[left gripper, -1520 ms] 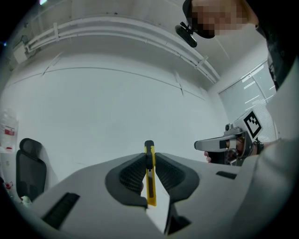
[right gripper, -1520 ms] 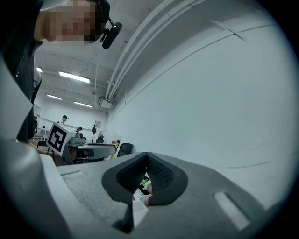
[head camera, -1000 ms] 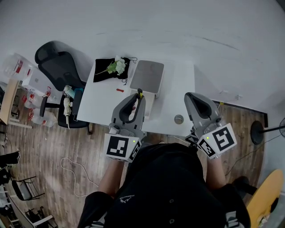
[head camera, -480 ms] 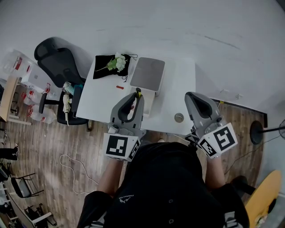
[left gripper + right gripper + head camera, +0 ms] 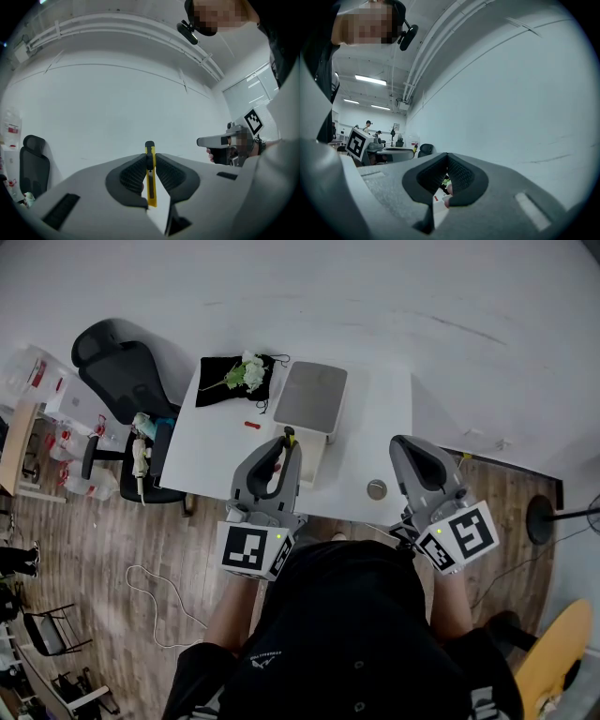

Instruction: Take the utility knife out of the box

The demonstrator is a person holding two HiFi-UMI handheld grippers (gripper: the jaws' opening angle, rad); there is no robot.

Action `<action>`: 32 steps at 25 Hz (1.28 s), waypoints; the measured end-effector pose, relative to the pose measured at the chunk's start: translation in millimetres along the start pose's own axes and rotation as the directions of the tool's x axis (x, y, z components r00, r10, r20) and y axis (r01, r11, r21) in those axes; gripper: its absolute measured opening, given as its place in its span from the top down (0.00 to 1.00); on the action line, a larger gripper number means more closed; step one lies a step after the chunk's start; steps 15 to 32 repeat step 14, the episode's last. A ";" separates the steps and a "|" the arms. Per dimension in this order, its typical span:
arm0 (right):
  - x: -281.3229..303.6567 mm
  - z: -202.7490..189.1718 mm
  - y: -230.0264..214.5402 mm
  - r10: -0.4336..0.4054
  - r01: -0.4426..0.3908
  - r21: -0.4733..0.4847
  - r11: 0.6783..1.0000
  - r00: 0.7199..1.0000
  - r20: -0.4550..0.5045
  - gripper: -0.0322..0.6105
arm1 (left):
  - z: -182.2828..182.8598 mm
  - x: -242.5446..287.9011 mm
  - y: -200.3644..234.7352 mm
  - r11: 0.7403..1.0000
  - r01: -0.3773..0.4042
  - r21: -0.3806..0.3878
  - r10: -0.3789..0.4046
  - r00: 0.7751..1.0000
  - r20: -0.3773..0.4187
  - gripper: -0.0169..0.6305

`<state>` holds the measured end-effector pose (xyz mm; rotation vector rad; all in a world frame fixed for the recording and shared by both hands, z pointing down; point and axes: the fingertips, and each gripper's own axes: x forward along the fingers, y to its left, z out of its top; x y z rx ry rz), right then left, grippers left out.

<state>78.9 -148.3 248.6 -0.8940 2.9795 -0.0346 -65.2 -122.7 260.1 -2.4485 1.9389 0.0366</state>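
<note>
A yellow utility knife point(image 5: 150, 174) stands upright between the pads of my left gripper point(image 5: 149, 161), which is shut on it. In the head view its tip point(image 5: 292, 434) pokes past the left gripper point(image 5: 290, 441), held level over the white table point(image 5: 220, 451) just in front of the grey box point(image 5: 311, 396). My right gripper point(image 5: 406, 442) hangs over the table's right front part, apart from the box. In the right gripper view its pads point(image 5: 457, 176) meet at the tips with nothing between them.
A black cloth with white flowers point(image 5: 239, 382) lies at the table's back left, with a small red thing point(image 5: 251, 428) in front of it. A round metal piece point(image 5: 376, 489) sits near the front edge. A black office chair point(image 5: 127, 381) stands left of the table.
</note>
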 end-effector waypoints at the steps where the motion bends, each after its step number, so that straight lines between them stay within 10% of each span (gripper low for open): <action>1: -0.3 -0.2 -0.1 -0.002 0.002 0.000 1.000 1.000 -0.002 0.94 | 0.3 -0.3 0.0 1.000 0.000 -0.001 0.000 1.000 0.001 0.88; 32: 2.0 -1.1 -1.9 -0.009 0.009 0.001 1.000 1.000 -0.011 0.94 | -0.5 1.8 0.7 1.000 0.009 0.002 -0.009 1.000 -0.009 0.88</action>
